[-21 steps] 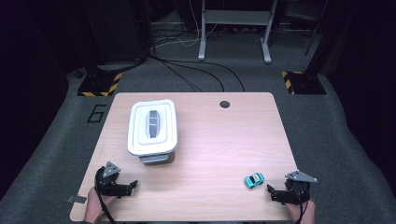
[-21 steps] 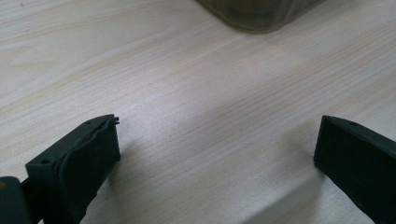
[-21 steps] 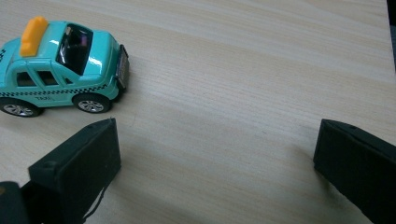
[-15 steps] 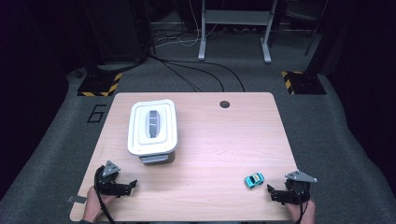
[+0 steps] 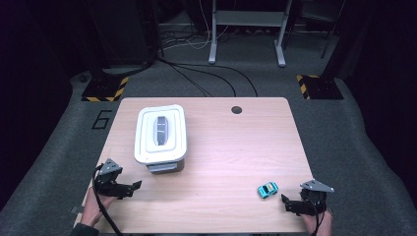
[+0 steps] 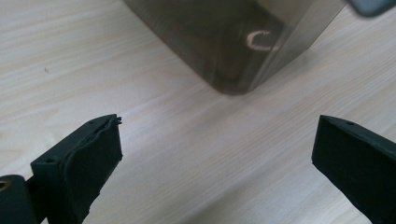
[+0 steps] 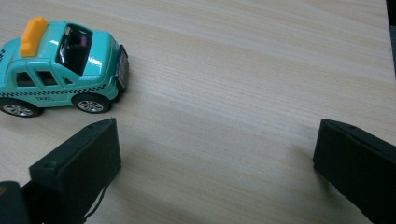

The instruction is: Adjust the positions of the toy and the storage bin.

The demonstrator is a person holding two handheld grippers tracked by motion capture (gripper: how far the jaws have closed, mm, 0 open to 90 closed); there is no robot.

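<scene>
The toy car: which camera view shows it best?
The right gripper view: the teal toy car is close and sharp, with its orange roof sign, checkered stripe and wheels clear, ahead of the open right gripper. The high view gives it as a small teal spot on the table.

Teal toy taxi (image 7: 60,70), upright, on table
</scene>
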